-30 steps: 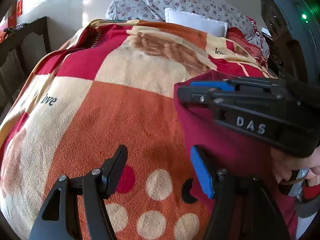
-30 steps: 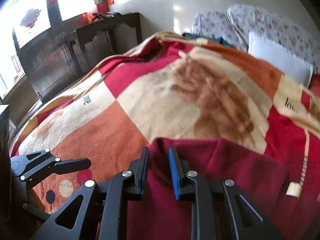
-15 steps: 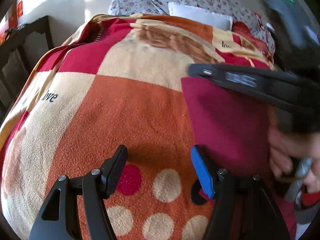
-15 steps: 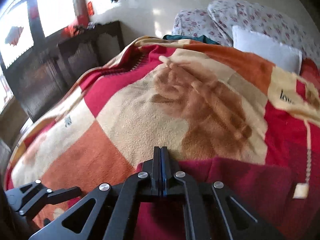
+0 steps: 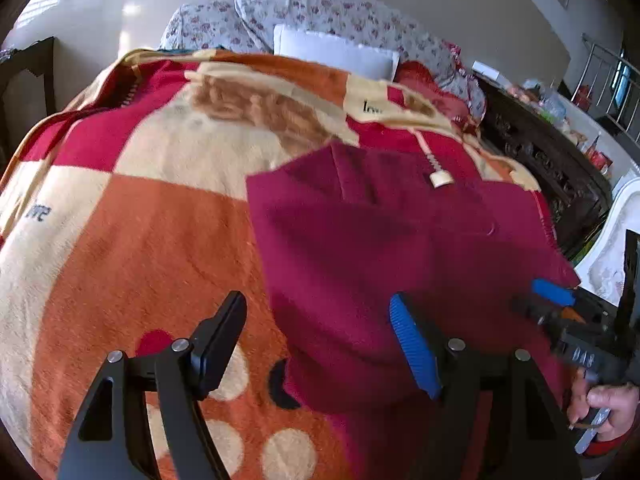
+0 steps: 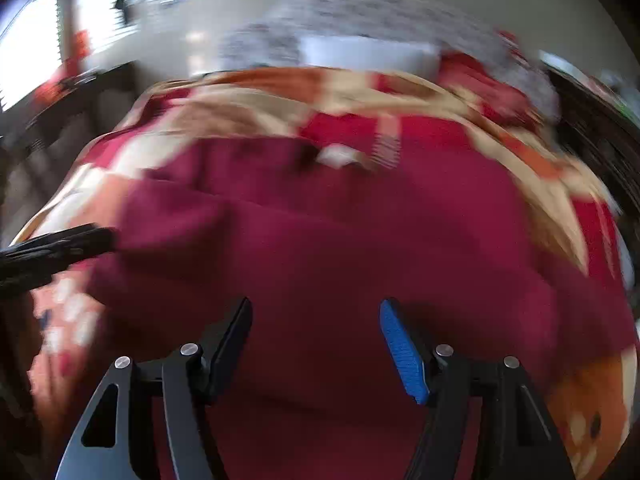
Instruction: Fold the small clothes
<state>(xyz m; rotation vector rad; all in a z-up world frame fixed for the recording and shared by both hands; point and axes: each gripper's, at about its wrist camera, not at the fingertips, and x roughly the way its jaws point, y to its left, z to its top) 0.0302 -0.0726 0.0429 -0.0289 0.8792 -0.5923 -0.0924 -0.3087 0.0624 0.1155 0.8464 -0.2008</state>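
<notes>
A dark red garment (image 5: 384, 240) lies spread on a patchwork blanket (image 5: 152, 240) on a bed; a small cream tag (image 5: 439, 179) sits near its far edge. It fills the blurred right wrist view (image 6: 340, 248). My left gripper (image 5: 316, 328) is open and empty over the garment's near left edge. My right gripper (image 6: 316, 332) is open and empty above the garment's near part. It shows at the right of the left wrist view (image 5: 560, 308), held by a hand. The left gripper shows at the left edge of the right wrist view (image 6: 56, 248).
Floral pillows (image 5: 320, 12) and a white pillow (image 5: 336, 50) lie at the head of the bed. A dark carved cabinet (image 5: 548, 160) stands along the right side. Dark wooden furniture (image 5: 24, 76) stands at the left.
My right gripper was shut on the garment's left edge, let it go and opened, then swung back to the near right. The garment now lies folded over. My left gripper stayed open.
</notes>
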